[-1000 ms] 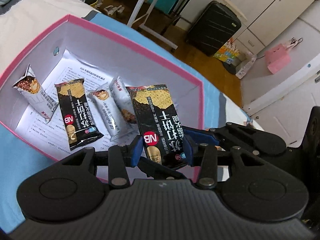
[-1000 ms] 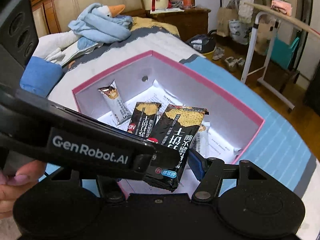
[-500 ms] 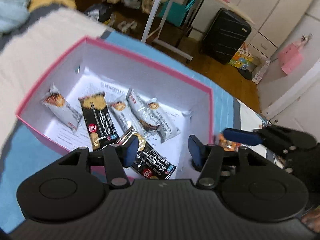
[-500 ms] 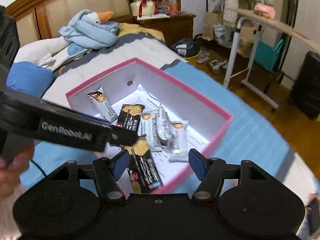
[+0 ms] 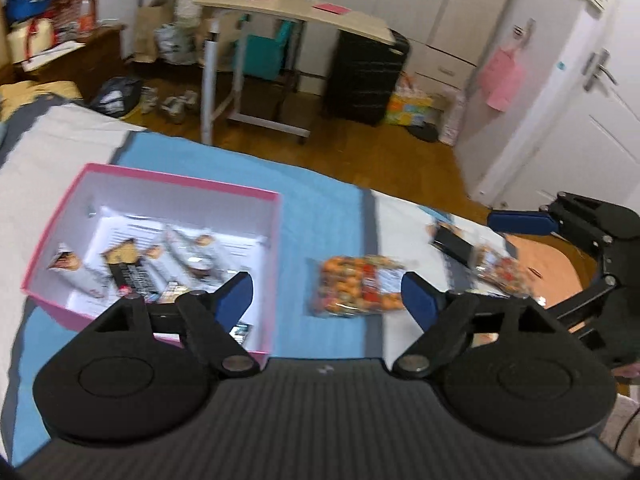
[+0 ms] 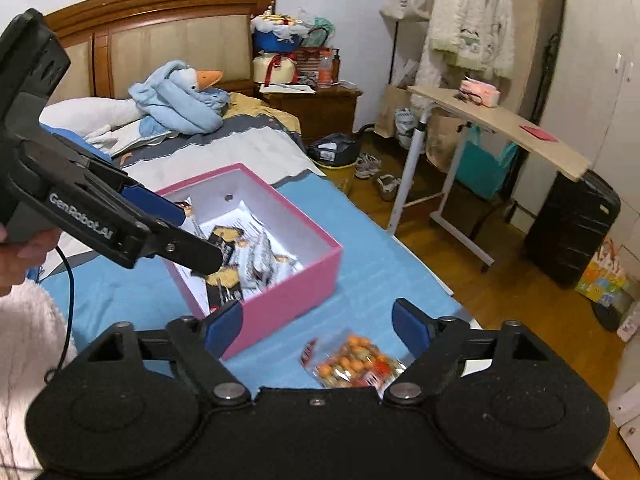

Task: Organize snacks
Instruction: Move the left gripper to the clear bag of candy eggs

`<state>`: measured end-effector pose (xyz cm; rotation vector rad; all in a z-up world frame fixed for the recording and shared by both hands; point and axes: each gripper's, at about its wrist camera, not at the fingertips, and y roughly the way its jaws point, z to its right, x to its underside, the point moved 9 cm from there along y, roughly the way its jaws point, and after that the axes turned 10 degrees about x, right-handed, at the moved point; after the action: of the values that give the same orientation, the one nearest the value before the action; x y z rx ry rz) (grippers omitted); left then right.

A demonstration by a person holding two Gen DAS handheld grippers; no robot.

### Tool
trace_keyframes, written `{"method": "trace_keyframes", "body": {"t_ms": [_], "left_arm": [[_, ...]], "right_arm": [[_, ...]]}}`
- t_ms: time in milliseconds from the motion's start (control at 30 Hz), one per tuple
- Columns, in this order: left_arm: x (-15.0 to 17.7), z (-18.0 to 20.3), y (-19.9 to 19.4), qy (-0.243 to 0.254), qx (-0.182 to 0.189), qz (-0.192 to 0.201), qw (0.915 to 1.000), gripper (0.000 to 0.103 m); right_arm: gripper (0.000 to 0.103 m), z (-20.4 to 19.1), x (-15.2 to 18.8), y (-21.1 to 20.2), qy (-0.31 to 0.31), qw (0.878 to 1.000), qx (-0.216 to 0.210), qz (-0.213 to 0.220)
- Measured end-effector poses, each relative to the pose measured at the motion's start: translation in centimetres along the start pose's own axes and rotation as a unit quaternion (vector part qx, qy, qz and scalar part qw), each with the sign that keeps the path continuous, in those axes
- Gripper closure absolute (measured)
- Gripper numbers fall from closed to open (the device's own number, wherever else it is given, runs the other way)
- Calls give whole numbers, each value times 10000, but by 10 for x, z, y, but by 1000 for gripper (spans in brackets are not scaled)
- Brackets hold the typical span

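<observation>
- Your left tongs (image 5: 326,298) hang over the bed, blue pads spreading apart with nothing between them.
- Your right tongs (image 6: 318,326) are likewise spreading, gripping nothing.
- The pink cardboard box (image 6: 288,300), square, with smooth white walls inside, sits on a blue cloth (image 5: 320,200); glossy snack packets (image 6: 256,260), black and silver, lie jumbled on printed paper within.
- A clear crinkly bag of orange snacks (image 5: 356,288) lies flat on the cloth just right of the box, showing between your left tongs' pads and below your right tongs.
- More packets (image 5: 496,264), blurred, lie farther right near your right tongs.
</observation>
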<state>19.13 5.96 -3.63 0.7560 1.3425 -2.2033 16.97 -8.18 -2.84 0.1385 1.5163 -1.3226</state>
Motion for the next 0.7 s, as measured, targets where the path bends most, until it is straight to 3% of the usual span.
{"method": "trace_keyframes", "body": {"t_ms": [267, 400, 600, 700], "left_arm": [[0, 52, 63, 354, 321, -171, 9987, 18], [2, 43, 105, 141, 349, -264, 9989, 19], [24, 15, 157, 208, 0, -508, 9985, 20], [27, 5, 175, 335, -145, -520, 9980, 21]], "right_arm": [[9, 40, 48, 19, 244, 9994, -87, -236], [9, 55, 82, 55, 418, 9975, -74, -560], [10, 69, 131, 118, 342, 9903, 94, -1343], [10, 67, 148, 138, 331, 9868, -19, -1586]]}}
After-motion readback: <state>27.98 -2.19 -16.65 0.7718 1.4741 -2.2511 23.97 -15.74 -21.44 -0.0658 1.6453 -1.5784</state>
